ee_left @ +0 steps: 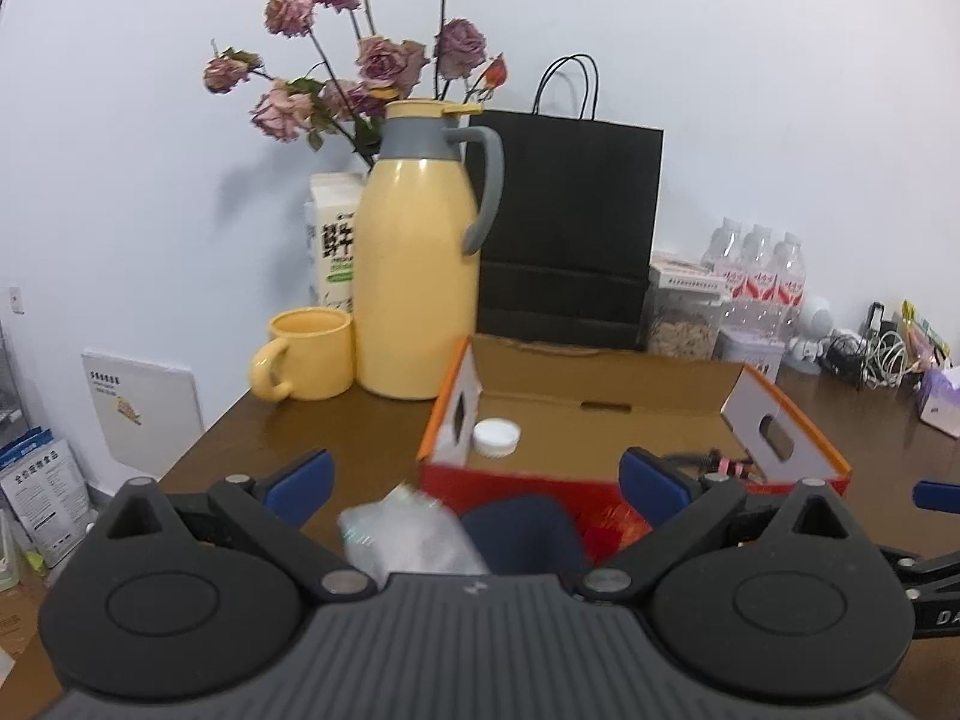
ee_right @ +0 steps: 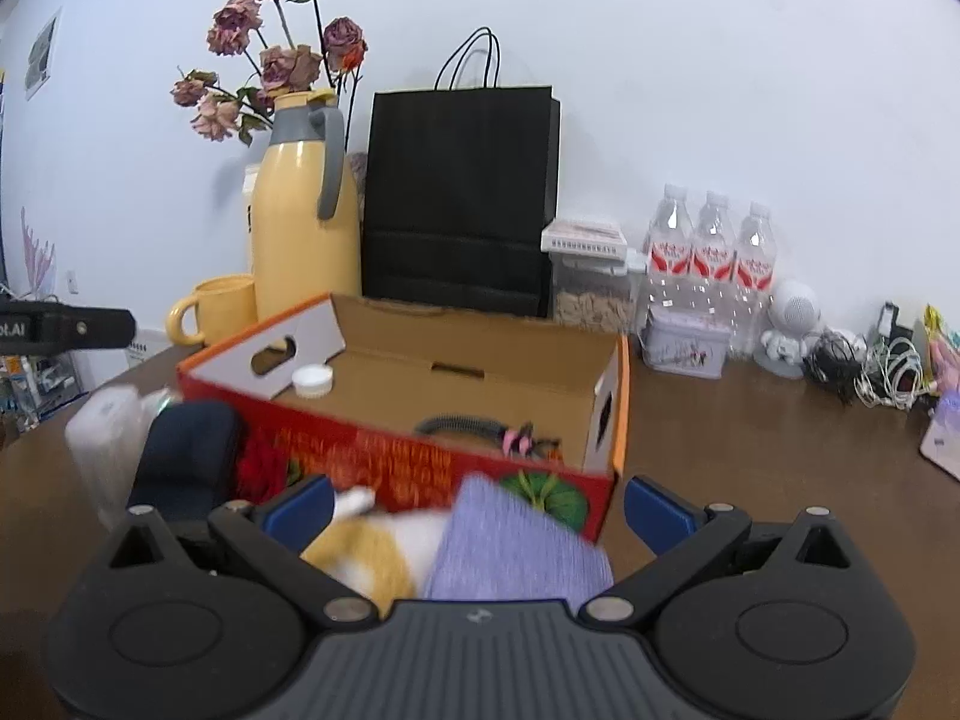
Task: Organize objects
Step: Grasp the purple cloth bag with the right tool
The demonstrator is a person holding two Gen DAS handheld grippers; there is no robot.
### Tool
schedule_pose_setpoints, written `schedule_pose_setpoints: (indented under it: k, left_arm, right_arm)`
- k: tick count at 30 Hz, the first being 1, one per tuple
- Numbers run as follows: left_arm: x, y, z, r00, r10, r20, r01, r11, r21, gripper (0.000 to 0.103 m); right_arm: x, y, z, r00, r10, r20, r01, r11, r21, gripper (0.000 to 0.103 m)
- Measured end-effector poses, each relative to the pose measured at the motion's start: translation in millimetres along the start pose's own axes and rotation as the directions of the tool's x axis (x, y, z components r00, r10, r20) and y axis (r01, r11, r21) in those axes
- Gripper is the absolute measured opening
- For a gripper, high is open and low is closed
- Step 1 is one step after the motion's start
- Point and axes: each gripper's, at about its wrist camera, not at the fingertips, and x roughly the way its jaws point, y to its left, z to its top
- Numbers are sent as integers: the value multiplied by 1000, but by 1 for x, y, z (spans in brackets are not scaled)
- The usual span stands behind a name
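On the brown table [ee_right: 750, 420] stands an open cardboard box [ee_right: 480, 372] holding a white cap [ee_right: 312, 382] and a black cable [ee_right: 462, 425]. Both grippers are spread wide and hold nothing: the left gripper [ee_left: 477, 483] above a clear plastic item [ee_left: 408, 531] and a dark blue pouch [ee_left: 522, 531], the right gripper [ee_right: 480, 510] above a purple cloth [ee_right: 516, 546] and a white-and-yellow thing [ee_right: 366, 552]
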Motion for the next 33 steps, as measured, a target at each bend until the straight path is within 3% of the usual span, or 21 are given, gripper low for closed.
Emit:
schedule_pose_setpoints:
  k: [9, 16, 24, 33]
  left_arm:
    - [-27, 14, -28, 1000, 1, -31, 0, 999, 33, 103]
    - [-39, 24, -44, 998, 12, -59, -11, 1000, 18, 103]
    - [-50, 29, -45, 998, 25, -51, -25, 1000, -3, 103]
    - [-52, 30, -45, 999, 32, -42, -32, 999, -16, 103]
  right_arm:
    - [-25, -8, -35, 999, 8, -50, -7, 1000, 25, 103]
    - [-27, -16, -40, 998, 18, -57, -14, 998, 64, 103]
    - [13, -32, -29, 995, 38, -93, -26, 991, 131, 103]
    - [42, -57, -42, 985, 106, -139, -63, 956, 286, 103]
